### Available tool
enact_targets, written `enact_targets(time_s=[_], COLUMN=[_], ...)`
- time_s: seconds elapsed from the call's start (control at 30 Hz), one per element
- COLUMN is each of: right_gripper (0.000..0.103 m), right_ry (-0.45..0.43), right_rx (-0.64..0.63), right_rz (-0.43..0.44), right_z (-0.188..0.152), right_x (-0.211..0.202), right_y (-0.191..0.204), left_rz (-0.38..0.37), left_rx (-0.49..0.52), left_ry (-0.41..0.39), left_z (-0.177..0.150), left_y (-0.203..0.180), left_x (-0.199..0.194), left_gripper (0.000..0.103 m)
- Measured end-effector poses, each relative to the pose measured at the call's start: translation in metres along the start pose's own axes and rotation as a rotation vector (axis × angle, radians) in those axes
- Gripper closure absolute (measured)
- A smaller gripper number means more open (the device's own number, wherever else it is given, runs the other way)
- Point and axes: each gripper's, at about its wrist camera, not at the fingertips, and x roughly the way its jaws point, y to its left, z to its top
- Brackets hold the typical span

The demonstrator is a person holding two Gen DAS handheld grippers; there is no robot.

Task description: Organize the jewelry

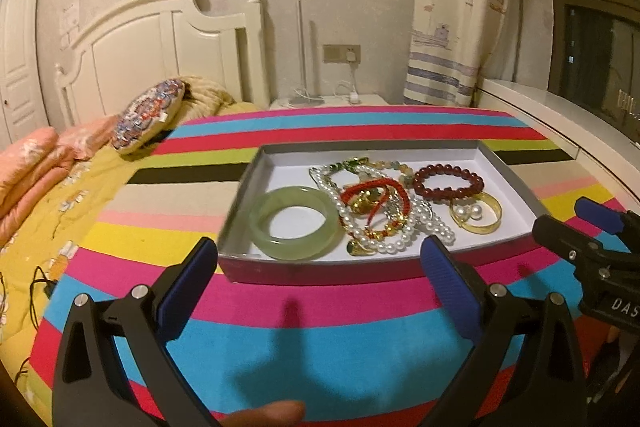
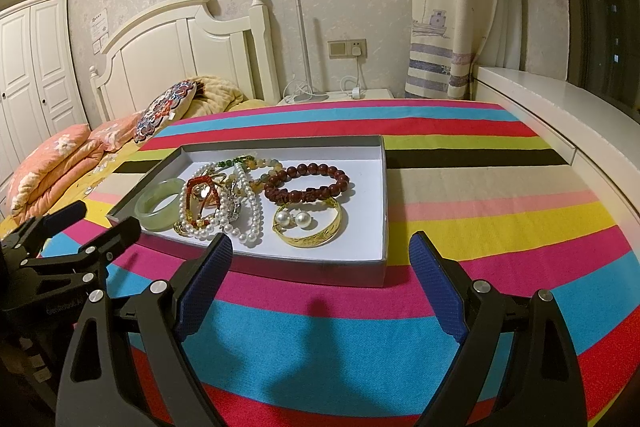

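both claws hover short of the shallow box that sits on the striped cloth. the left claw is spread wide and holds nothing; the right claw is just as wide and just as empty.

all the jewelry lies inside the box. the jade bangle sits at the box's near left corner, apart enough to take cleanly. just right of it the pearl strand is heaped together with the red cord bracelet, touching and overlapping. the dark red bead bracelet lies toward the box's far right, touching the gold bangle, which has two pearl earrings resting inside it.

the likely trouble is the heap: pinching one strand would probably drag its neighbours up too. the smooth jade could slip from the pads, and the light box may slide if nudged.
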Motion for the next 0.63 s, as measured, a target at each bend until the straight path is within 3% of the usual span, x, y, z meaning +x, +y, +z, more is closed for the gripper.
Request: enact_targets(time_s=[0.23,0.33,0.4,0.53,0.63], right_gripper=[0.017,0.017,0.017,0.017,0.017], right_ry=[0.000,0.002,0.006,0.080,0.211], right_rx=[-0.001,-0.001,-0.002,-0.021,-0.051], right_rz=[0.002,0.004,0.009,0.040,0.081], right_z=[0.000,0.000,-0.001,0.000,-0.001], right_x=[0.000,0.000,0.001,0.005,0.016], right_y=[0.001,0.001,0.003,0.009,0.019], left_rz=[-0.016,0.013,0.005,-0.089,-0.067], left_rx=[-0.019,-0.039,-0.020,-0.011,-0.017], left_ry=[-0.007,-0.017,0.012,0.177,0.302], left_z=[0.001,-0.001,0.000,0.000,-0.004], left_y=[0.003,0.002,-0.001,0.004,0.013], left_x=[-0.003,-0.005,-0.003,0.007,0.019], left_gripper=[0.002,0.002,0.002,0.002,0.002])
